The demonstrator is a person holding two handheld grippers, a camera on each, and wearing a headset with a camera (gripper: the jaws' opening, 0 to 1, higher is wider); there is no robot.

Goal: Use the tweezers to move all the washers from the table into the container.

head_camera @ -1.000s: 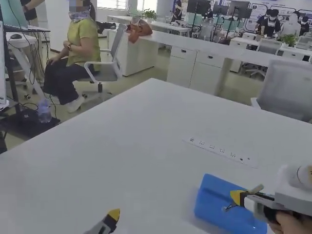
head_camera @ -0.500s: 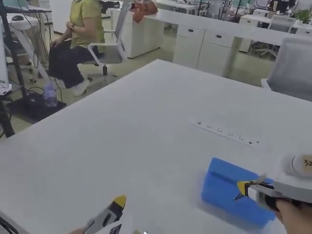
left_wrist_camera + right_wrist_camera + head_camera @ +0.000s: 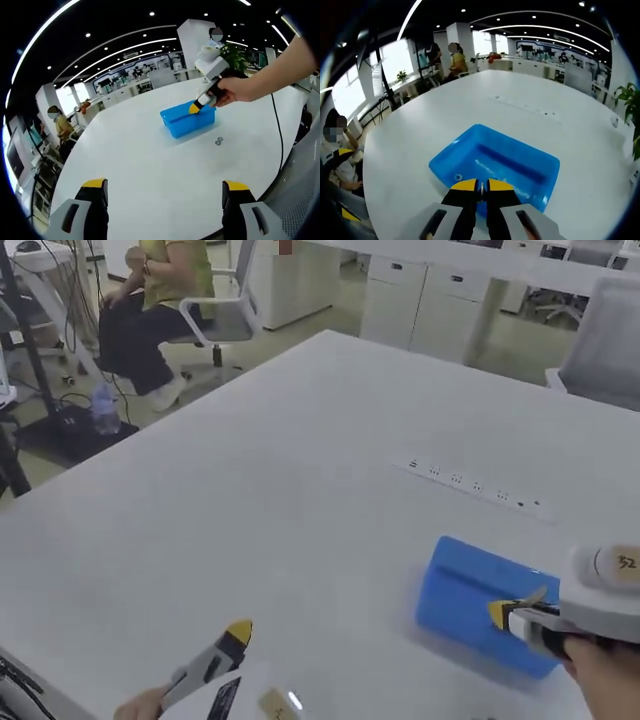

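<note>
White table point(image 3: 300, 480) holds a blue container point(image 3: 462, 588). Left gripper point(image 3: 165, 186) is low over the table, jaws wide apart, empty. Right gripper point(image 3: 481, 186) is over the container's rim, jaws pinched on thin tweezers point(image 3: 537, 596). One washer point(image 3: 458, 177) lies inside the container; two more washers point(image 3: 218, 142) lie on the table beside it.

Left gripper point(image 3: 162, 186): two grey moulded jaws at 5 and 7 o'clock of left gripper view, yellow tips, black inner faces, dark slot in each shell. Right gripper point(image 3: 481, 186): same grey jaws, yellow tips, black between; at 4 o'clock of head view, white boxy body, round white cap marked "32". Thin black cable point(image 3: 278, 135) runs from hand point(image 3: 235, 92), 3 o'clock of left gripper view.
</note>
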